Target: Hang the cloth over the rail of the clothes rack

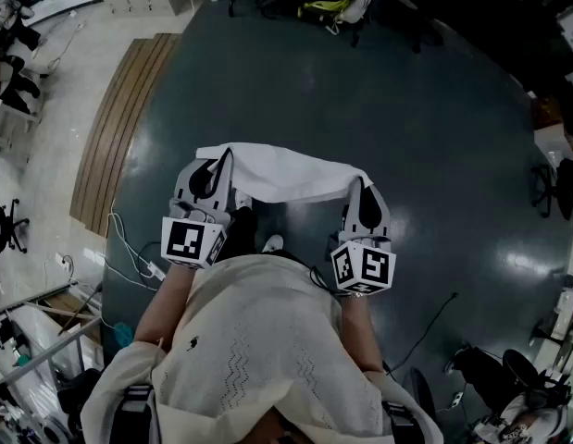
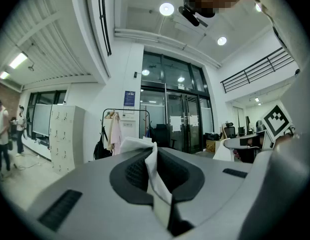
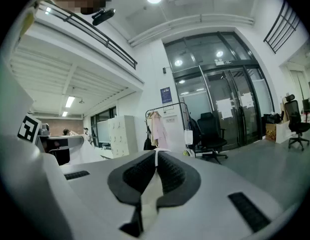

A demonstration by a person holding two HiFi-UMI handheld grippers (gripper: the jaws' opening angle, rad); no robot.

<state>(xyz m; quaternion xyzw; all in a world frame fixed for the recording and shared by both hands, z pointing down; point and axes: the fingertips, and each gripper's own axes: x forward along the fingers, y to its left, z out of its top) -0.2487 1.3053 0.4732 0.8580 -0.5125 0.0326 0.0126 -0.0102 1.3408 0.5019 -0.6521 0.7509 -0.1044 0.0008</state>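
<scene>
1. Cream knit sweater [image 1: 258,340] fills the bottom of the head view, closest thing by a mile. Both arms reach out of it toward the cloth [image 1: 286,174].
2. That white cloth is stretched in a band between the two grippers, out in front of the person and above the dark floor [image 1: 379,91].
3. Left gripper [image 1: 212,169] is at the cloth's left end, jaws clamped on the fabric. Its own view shows a white fold pinched between the black pads [image 2: 137,171] and poking up past them.
4. Right gripper [image 1: 360,192] is at the cloth's right end, same deal: jaws closed tight on a thin white edge of it.
5. Each gripper's marker cube sits on the person's side of the cloth, left cube [image 1: 192,240] and right cube [image 1: 363,268].
6. Clothes rack [image 2: 125,110] stands well beyond the cloth, near the glass doors [image 2: 182,119]. A few garments [image 2: 113,134] hang on it, but the cloth isn't on its rail.
7. Pale lockers [image 2: 64,134] show past the cloth and to its left, and a black office chair [image 3: 211,131] past it to the right.
8. Wooden slat strip [image 1: 124,128] lies on the floor well apart from the cloth's left end.
</scene>
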